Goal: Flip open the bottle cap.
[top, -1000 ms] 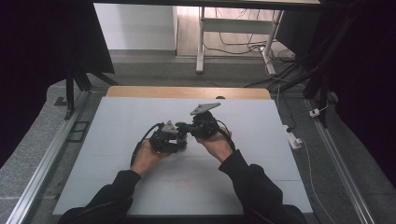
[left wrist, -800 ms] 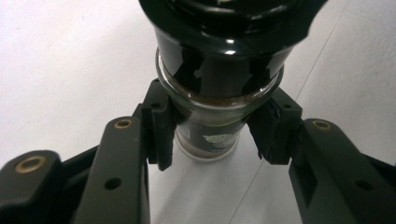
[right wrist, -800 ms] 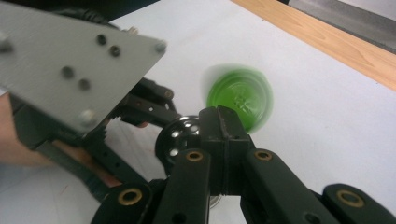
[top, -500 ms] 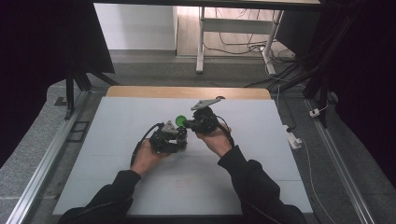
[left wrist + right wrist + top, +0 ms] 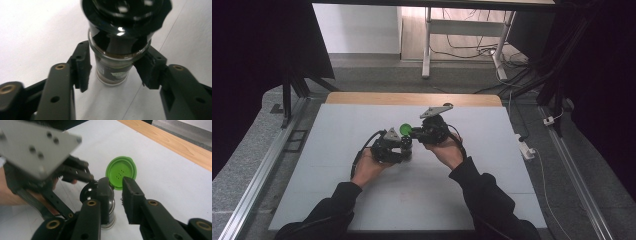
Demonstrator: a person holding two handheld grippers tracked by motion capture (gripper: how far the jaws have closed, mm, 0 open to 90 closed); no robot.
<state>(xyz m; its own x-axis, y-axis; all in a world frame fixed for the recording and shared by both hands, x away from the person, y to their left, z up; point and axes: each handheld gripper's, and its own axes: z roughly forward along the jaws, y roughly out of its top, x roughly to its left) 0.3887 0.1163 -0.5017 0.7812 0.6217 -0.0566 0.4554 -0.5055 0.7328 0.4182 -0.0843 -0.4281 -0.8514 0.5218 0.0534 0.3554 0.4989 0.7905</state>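
Note:
A small glass jar (image 5: pixel 111 70) with a glossy black top (image 5: pixel 88 192) stands on the white table. My left gripper (image 5: pixel 404 146) is shut on it, one pad on each side just under the black top. A round green lid (image 5: pixel 121 171) with small holes stands tilted up beside the jar's top, its face toward the right gripper view; in the high view the green lid (image 5: pixel 405 129) lies just beyond the jar. My right gripper (image 5: pixel 117 185) reaches in from the right. Its jaws stand a small gap apart, with the lid's lower edge just beyond the gap. Whether the lid is hinged to the jar is unclear.
The white table top (image 5: pixel 337 200) ends in a wooden strip (image 5: pixel 412 98) at the far edge. A person's hands and dark sleeves (image 5: pixel 482 200) come in from the bottom. Metal rails (image 5: pixel 267 165) run along both sides.
The green lid has come into sight: a second ago it did not show, then it appeared above the jar. The right gripper has risen slightly. The left gripper has kept still on the jar.

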